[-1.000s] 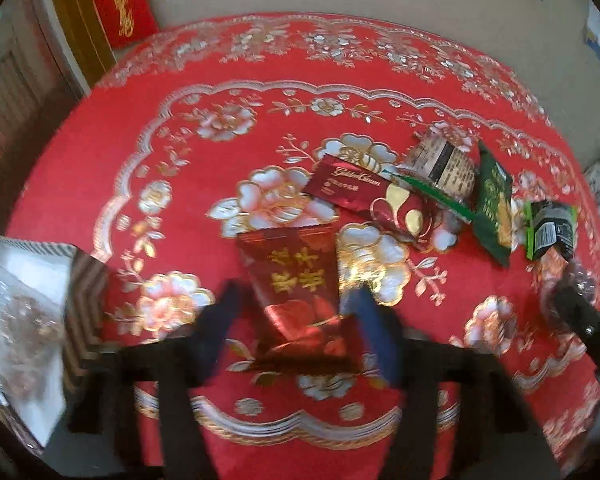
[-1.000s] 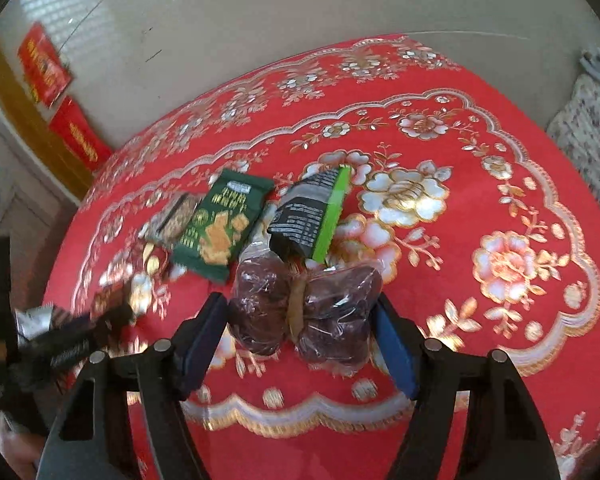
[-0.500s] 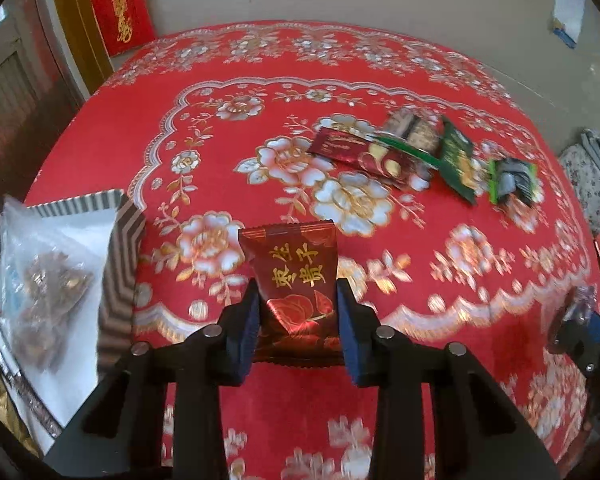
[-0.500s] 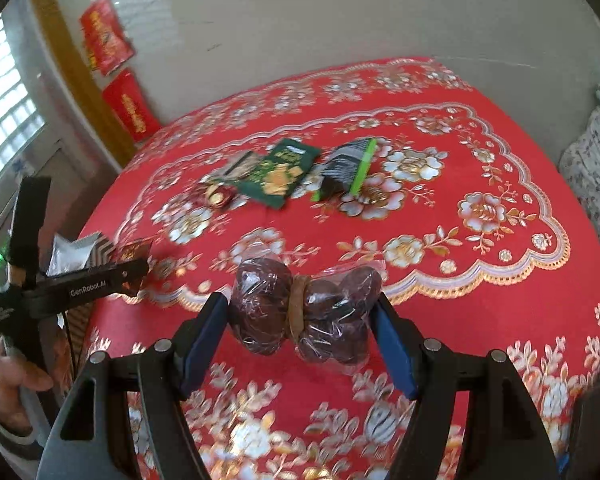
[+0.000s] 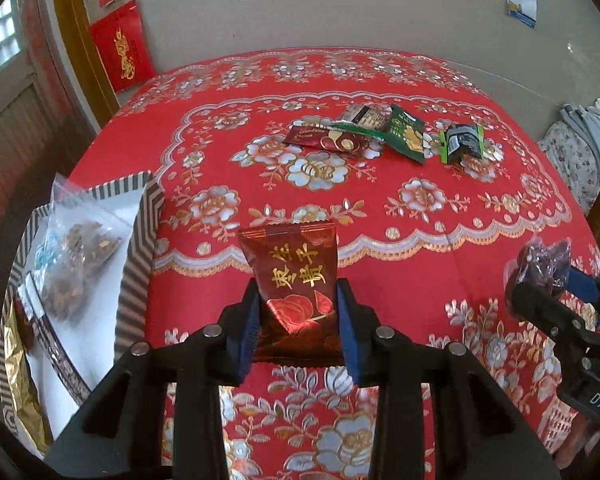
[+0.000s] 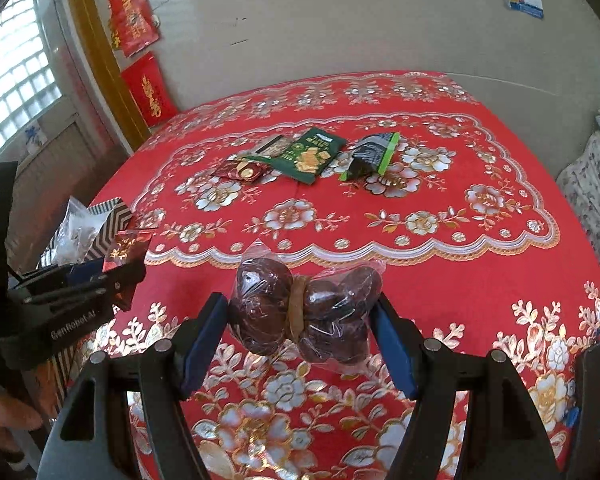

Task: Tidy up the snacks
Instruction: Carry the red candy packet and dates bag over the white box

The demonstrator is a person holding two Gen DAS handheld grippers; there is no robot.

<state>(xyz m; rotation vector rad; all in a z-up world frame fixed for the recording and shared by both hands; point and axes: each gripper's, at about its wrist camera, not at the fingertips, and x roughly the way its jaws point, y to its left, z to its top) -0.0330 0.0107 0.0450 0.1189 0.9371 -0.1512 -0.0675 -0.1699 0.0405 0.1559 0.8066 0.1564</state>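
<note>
The left gripper (image 5: 297,316) is nearly closed, pinching a dark red snack packet (image 5: 296,280) above the surface's (image 5: 380,208) near edge. The right gripper (image 6: 302,326), set wider, clamps a clear bag of dark dates (image 6: 304,312) there too.

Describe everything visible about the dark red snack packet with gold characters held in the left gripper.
The dark red packet is a glossy foil pillow pouch with a crimped, serrated top edge, four gold characters and a shiny red fruit-and-leaf print below them. It looks sealed and slightly creased. It stands roughly upright, tilted a little, lifted above the red tablecloth. The left gripper is shut on its lower half, blue pads pressing both side edges. Nothing else touches it. The striped box lies to its left.
</note>
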